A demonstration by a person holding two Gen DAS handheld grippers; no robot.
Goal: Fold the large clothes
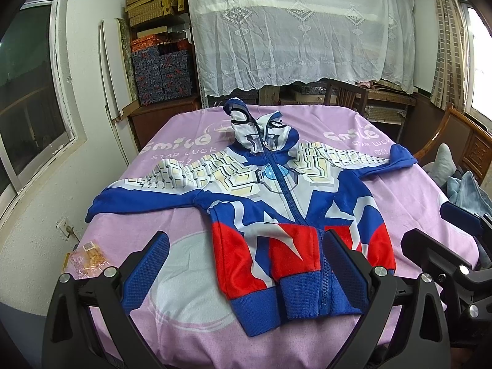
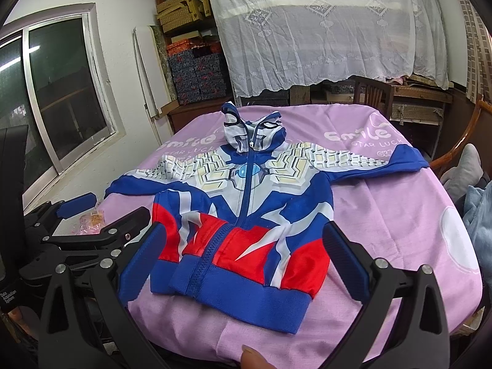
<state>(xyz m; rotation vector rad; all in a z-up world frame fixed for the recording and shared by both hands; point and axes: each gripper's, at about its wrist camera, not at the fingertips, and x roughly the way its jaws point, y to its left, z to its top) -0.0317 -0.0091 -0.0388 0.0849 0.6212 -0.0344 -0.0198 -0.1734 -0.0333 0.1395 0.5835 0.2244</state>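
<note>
A blue, red and white zip-up hooded jacket lies flat, front up, on the pink-covered table, sleeves spread to both sides, hood at the far end; it also shows in the right wrist view. My left gripper is open and empty, held above the jacket's blue hem. My right gripper is open and empty above the hem too; it shows at the right edge of the left wrist view. The left gripper shows at the left of the right wrist view.
A small packet of snacks lies at the table's left edge. A window and wall stand left. Shelves with boxes and a lace-draped cabinet stand behind. A wooden chair is beyond the table, and blue-grey cloth right.
</note>
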